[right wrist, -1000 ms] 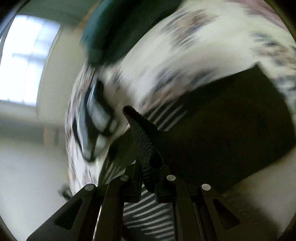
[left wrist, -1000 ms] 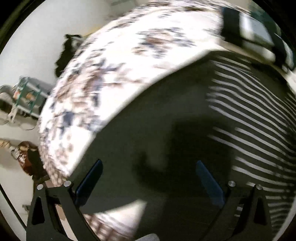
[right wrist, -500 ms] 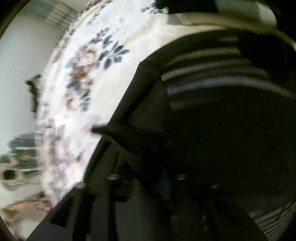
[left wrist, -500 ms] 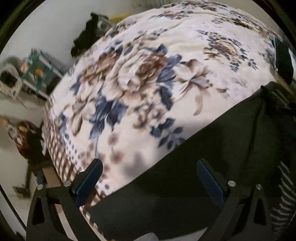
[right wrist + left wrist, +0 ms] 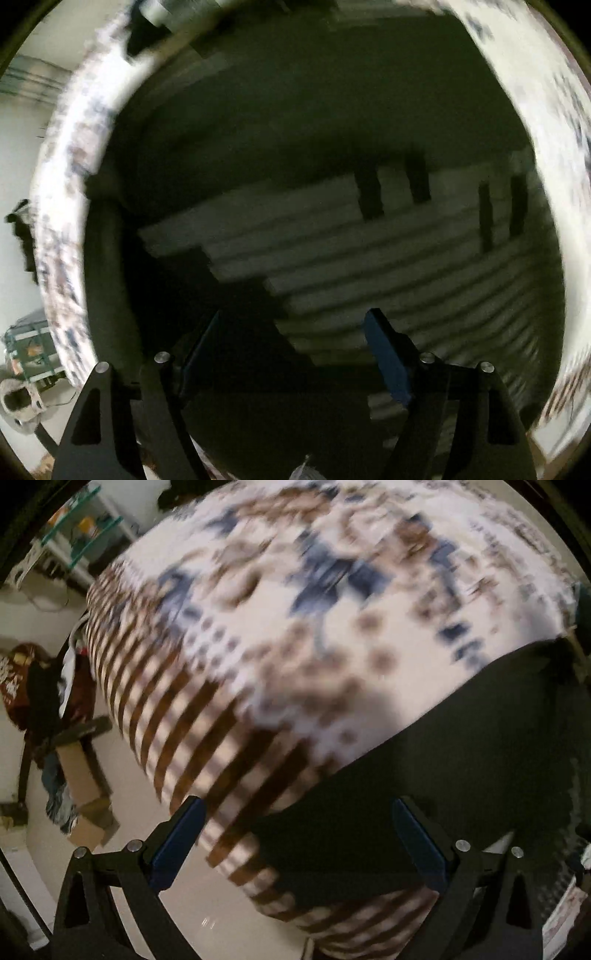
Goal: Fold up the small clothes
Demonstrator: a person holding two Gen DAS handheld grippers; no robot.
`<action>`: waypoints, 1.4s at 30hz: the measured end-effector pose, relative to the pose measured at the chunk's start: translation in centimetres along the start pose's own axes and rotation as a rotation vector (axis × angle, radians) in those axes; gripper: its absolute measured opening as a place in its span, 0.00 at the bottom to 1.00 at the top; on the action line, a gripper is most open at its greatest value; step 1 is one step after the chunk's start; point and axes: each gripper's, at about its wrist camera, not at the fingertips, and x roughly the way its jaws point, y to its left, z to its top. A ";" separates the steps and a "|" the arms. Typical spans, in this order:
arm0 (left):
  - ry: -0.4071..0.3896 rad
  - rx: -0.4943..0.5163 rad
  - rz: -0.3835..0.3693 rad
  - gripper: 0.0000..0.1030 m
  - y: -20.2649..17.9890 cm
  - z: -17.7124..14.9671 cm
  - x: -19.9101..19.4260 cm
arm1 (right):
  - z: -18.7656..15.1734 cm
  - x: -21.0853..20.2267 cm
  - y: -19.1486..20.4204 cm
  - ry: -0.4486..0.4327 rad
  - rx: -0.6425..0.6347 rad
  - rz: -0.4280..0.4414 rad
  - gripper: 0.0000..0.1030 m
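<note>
A dark garment [image 5: 461, 775] lies on the floral bedspread [image 5: 295, 609], its near corner at the bed's edge. My left gripper [image 5: 295, 834] points down over that corner, open, with nothing between its blue pads. In the right wrist view the same dark garment [image 5: 295, 122] fills most of the picture, with its black-and-white striped part [image 5: 406, 266] spread flat. My right gripper [image 5: 291, 343] hovers above the stripes; its jaws are opening and nothing is held between them.
The bed's edge with brown stripes [image 5: 177, 716] drops to a pale floor [image 5: 184, 904]. Left of the bed are a cardboard box [image 5: 85, 786], a pile of clothes [image 5: 29, 686] and a glass shelf unit [image 5: 74, 528]. More folded dark items [image 5: 166, 22] lie at the bed's far side.
The right gripper let go of the black fabric strap it held and opened, moving over the striped part. The left gripper slid toward the bed's edge and the garment's corner.
</note>
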 end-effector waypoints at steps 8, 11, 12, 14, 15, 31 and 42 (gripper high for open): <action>0.006 0.053 -0.007 0.02 -2.1 -0.6 2.8 | -4.0 2.7 4.4 0.027 -0.150 -0.050 0.77; -0.105 -0.017 -0.053 0.02 -1.0 1.7 -1.7 | -4.5 2.6 7.2 0.013 -0.212 -0.028 0.77; -0.147 -0.047 -0.083 0.02 -0.1 3.0 -3.6 | -4.8 2.3 7.9 0.010 -0.226 -0.017 0.77; -0.228 -0.098 -0.113 0.02 1.5 5.8 -6.5 | -5.1 2.0 9.7 -0.001 -0.249 0.012 0.77; -0.273 -0.115 -0.128 0.02 2.4 7.4 -7.9 | -5.2 1.8 10.8 -0.012 -0.261 0.017 0.77; -0.157 -0.636 -0.555 0.77 8.6 8.2 -1.1 | -2.5 2.6 15.6 -0.154 -0.134 -0.040 0.77; -0.183 -0.645 -0.319 0.04 4.9 14.3 5.1 | 1.1 1.2 8.6 -0.302 0.049 -0.083 0.78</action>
